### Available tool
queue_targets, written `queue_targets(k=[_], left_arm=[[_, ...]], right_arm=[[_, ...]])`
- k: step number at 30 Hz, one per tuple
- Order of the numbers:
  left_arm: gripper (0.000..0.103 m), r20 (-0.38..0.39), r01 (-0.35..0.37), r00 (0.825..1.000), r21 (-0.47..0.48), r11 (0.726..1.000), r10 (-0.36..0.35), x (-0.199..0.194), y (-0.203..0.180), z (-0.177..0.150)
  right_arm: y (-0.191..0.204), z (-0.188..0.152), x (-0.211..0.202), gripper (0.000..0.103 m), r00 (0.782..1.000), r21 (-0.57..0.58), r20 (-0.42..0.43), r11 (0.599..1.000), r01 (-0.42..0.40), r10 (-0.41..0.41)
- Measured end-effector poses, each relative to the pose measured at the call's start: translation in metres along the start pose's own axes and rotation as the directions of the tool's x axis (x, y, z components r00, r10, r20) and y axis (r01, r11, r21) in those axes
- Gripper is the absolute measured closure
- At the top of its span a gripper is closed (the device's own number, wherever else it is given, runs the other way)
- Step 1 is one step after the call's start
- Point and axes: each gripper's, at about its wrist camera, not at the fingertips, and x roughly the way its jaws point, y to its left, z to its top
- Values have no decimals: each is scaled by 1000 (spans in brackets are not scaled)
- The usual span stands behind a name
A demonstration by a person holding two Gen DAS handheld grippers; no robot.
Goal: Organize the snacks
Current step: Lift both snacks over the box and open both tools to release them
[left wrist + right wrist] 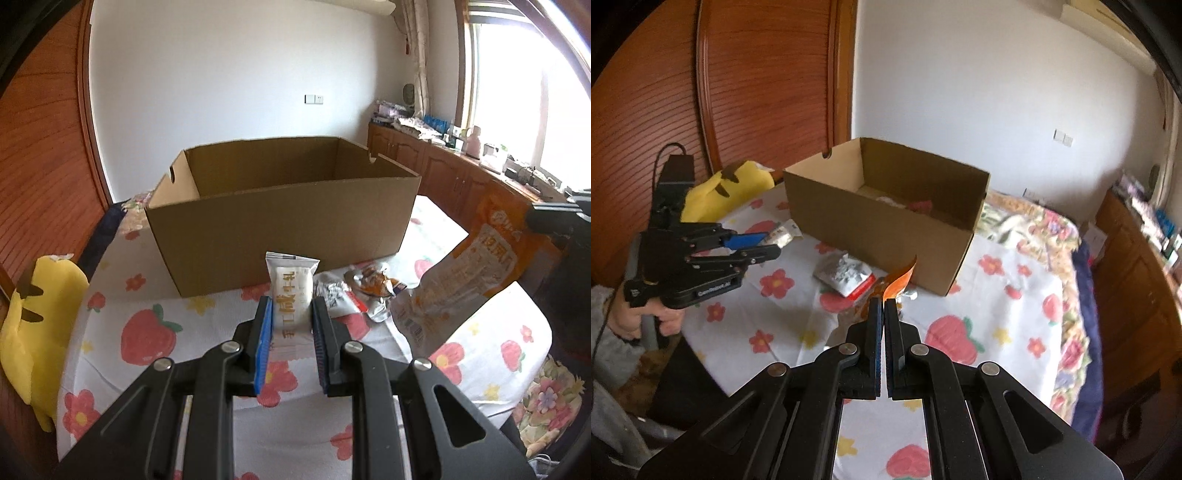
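My left gripper [291,314] is shut on a white snack packet [291,291] with gold lettering, held upright above the bed in front of the open cardboard box [280,229]. The right wrist view shows that left gripper [772,243] from the side, with the white packet [783,232] in its jaws. My right gripper [885,306] is shut on the thin edge of an orange snack bag [899,282]. The left wrist view shows the orange bag [465,266] hanging at the right. Some snacks lie inside the box [886,221].
A silver packet [846,275] and another crumpled wrapper [373,284] lie on the flowered bedsheet [147,332] in front of the box. A yellow plush toy [33,332] sits at the bed's left edge. Wooden cabinets [443,166] line the wall on the right.
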Motion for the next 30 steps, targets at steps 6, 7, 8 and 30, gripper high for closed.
queue_targets(k=[6,7,8,30], left_arm=[[84,44,-5,999,7,1000,5,-12,1,19],[84,52,-8,999,8,1000,7,-13,1,23],[84,61,-10,998,10,1000,9,-15,2,28],[84,136,-73,988,36,997,67,27,36,123]], right_arm=[[7,18,-9,103,999,-68,16,997,47,-46],[7,21,-11,103,999,-71,22,996,51,-50],[7,27,-14,103,998,-82,29,995,56,-53],[-21,148,1,103,977,-139,187,982,130,-103]])
